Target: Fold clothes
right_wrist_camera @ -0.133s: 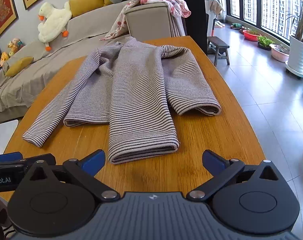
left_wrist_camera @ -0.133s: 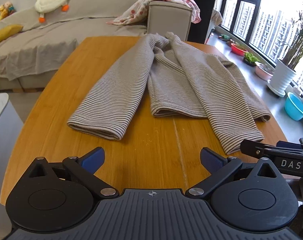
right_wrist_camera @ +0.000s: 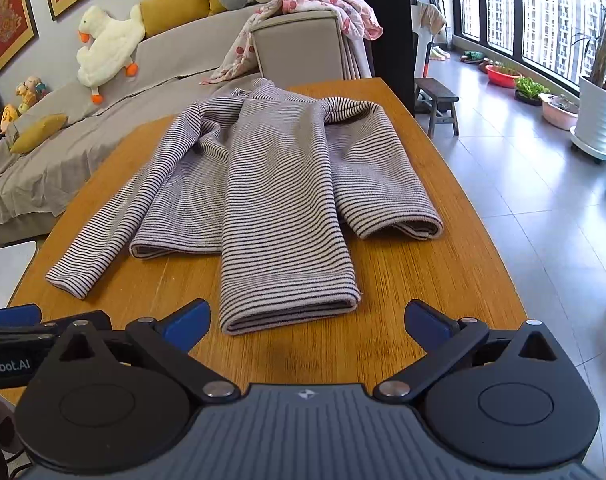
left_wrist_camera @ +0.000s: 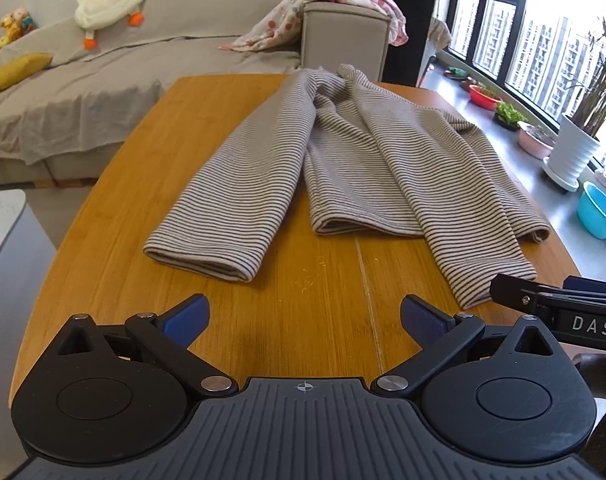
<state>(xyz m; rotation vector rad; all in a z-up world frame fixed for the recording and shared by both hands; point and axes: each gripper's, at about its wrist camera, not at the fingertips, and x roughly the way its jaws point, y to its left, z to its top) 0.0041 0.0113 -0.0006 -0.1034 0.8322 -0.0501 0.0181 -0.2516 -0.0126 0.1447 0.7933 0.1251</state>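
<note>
The striped top [right_wrist_camera: 279, 200] lies spread on the table [right_wrist_camera: 443, 280], soft and floppy. Both your left tongs [left_wrist_camera: 303, 316] and right tongs [right_wrist_camera: 307, 320] are spread wide, holding nothing. You could grab it by a thick hem or cuff.

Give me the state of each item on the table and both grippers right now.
Striped garment: lying on the wooden table, partly folded, panels overlapping, not gripped.
Left gripper: open, empty, held back from the cloth at the near table edge.
Right gripper: open, empty, just short of the nearest hem.
</note>
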